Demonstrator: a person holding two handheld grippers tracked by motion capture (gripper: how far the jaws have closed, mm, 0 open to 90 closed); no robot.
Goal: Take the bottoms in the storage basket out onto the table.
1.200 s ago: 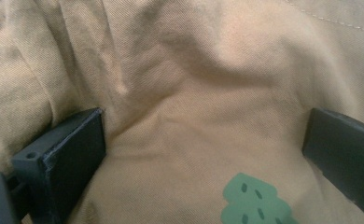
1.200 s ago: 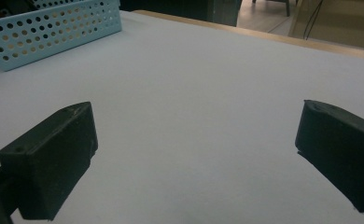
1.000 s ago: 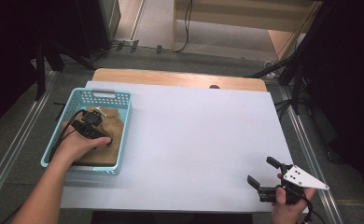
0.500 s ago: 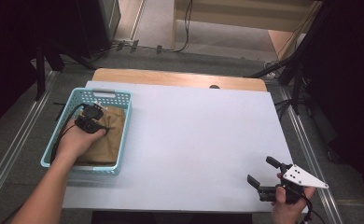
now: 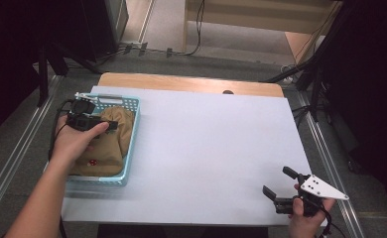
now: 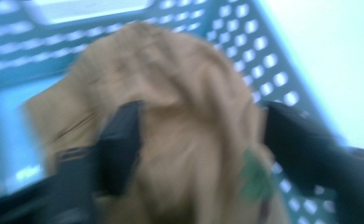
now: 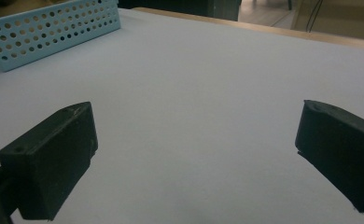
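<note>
A tan cloth (image 5: 113, 145) lies bunched in the light blue perforated basket (image 5: 133, 148) at the table's left. My left gripper (image 5: 113, 125) hovers over the basket's far part. In the blurred left gripper view the tan cloth (image 6: 180, 84) fills the gap of my left gripper (image 6: 201, 140) and touches both jaws; the jaws have just been opening. A green tag (image 6: 255, 179) shows beside the right jaw. My right gripper (image 5: 278, 181) rests low at the table's near right corner, open with nothing in it; in its own view the right gripper (image 7: 194, 154) faces bare white table.
The white table top (image 5: 206, 144) stretches between basket and right gripper, with a wooden strip (image 5: 181, 84) at its far edge. The basket's wall (image 7: 54, 28) stands far left in the right gripper view. Metal rails and cables run along the floor on both sides.
My left hand has risen and shifted toward the basket's far end, and the cloth's upper part has bunched up with it. The right gripper has stayed put.
</note>
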